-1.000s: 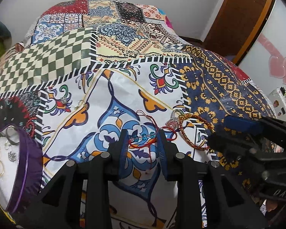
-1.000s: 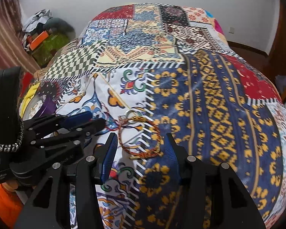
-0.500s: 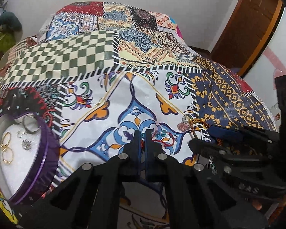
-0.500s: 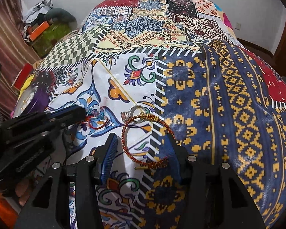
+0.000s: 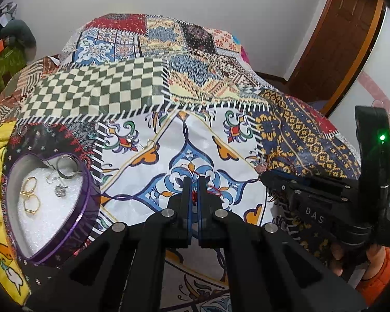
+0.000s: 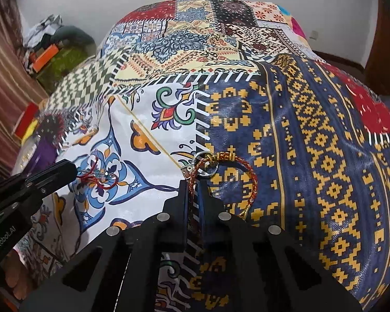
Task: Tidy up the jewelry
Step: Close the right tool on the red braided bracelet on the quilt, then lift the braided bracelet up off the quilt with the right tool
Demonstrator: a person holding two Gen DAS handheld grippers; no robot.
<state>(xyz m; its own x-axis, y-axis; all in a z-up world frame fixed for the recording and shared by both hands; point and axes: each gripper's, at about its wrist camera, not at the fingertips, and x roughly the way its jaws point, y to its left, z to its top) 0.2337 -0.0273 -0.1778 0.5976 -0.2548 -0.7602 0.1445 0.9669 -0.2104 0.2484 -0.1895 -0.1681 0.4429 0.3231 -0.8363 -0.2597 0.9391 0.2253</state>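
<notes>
Left gripper [image 5: 194, 182] pinches red thread bracelet [image 5: 195, 197]; right gripper [image 6: 193, 186] pinches red-gold cord bracelet [image 6: 249, 179]. Both look light and limp; best gripped on the cord itself.

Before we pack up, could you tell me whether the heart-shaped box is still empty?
No, the heart-shaped box already holds gold rings and silver pieces.

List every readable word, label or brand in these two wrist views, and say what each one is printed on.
"DAS" – white letters on the black body of the right hand-held gripper, seen in the left wrist view; any further letters are cut off or hidden.
"GenRobot.AI" – white print on the black body of the left hand-held gripper, seen in the right wrist view.
Nothing readable on the patchwork cloth or the heart-shaped tin.
</notes>
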